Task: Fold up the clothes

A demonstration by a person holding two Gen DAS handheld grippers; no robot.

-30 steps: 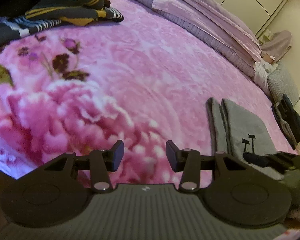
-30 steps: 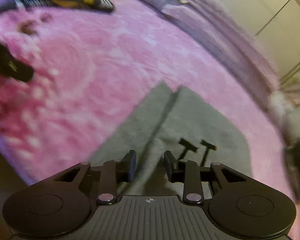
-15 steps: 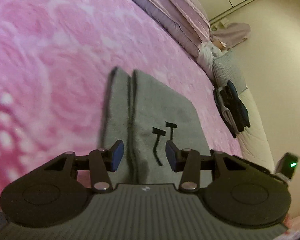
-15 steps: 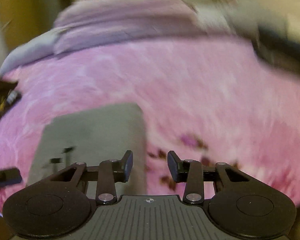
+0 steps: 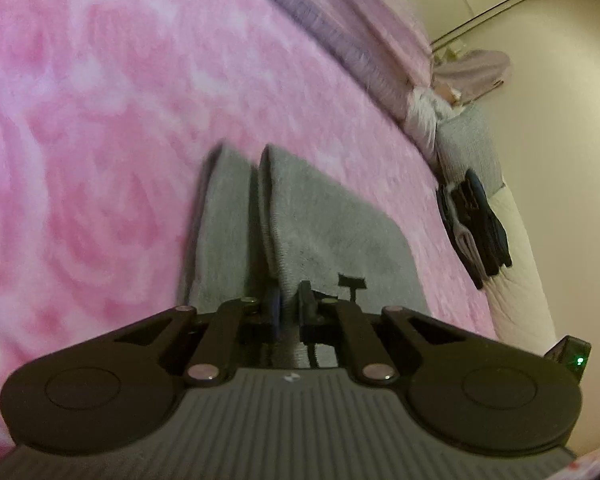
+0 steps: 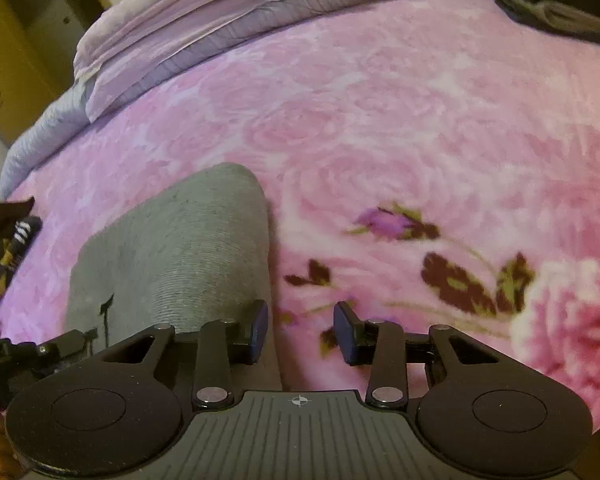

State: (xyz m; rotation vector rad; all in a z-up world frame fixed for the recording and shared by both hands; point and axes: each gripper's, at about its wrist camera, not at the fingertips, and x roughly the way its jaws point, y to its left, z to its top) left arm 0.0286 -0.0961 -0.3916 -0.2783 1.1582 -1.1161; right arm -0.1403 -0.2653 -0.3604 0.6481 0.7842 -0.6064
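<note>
1. Nearest to the left wrist camera, the left gripper (image 5: 289,312) has its jaws drawn nearly together with grey cloth pinched between them, at the near edge of the grey garment (image 5: 324,236), so it appears to hold that edge.
2. Over on the other side, the right gripper (image 6: 301,330) stands wide, holding nothing, with one fingertip (image 6: 259,320) at the garment's right border and the other over bare pink floral blanket (image 6: 380,120).
3. Running away from the left gripper, the folded garment lies flat on the blanket, its long axis pointing straight ahead, with a dark crease down its left part and a small black mark (image 5: 352,282) just past the fingertips.
4. My reading is that the coming move turns on this: the left hand is already on the near end, while the right sits just beside the same end's far corner, so it needs only a short shift leftward to take hold before both carry the end forward along the long axis.
5. Farther off, a dark folded stack (image 5: 474,224) rests near the bed's edge, well apart from the grey piece.
6. Beyond that, lilac bedding (image 6: 204,44) is heaped at the far side, and a striped dark garment (image 6: 4,256) shows at the right view's left rim.
</note>
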